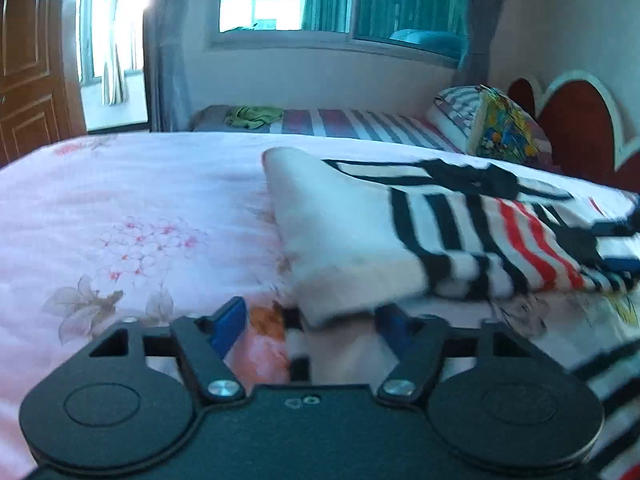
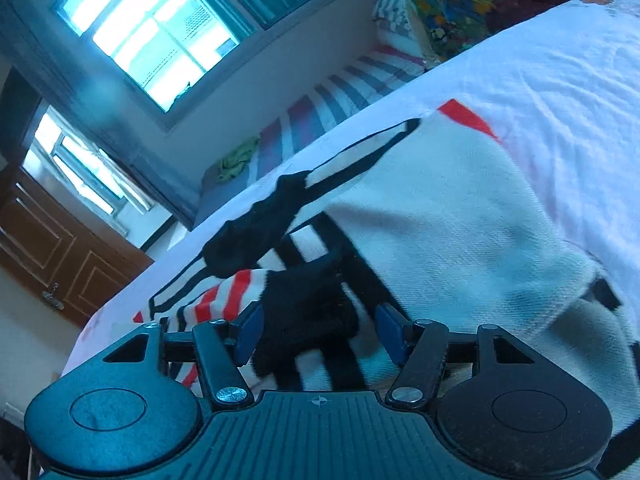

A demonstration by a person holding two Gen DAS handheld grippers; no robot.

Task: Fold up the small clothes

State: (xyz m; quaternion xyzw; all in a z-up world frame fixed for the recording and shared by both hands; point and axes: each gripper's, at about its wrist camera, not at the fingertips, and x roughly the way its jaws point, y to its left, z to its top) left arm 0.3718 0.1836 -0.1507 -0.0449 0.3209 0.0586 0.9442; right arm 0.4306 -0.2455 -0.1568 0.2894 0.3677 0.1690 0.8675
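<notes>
The white knitted garment with black and red stripes (image 1: 400, 232) lies folded over on the pink floral bedsheet (image 1: 120, 208), apparently just laid down, so the left gripper (image 1: 308, 320) and right gripper (image 2: 320, 330) both stand part-open at its near edge, gripping nothing.
</notes>
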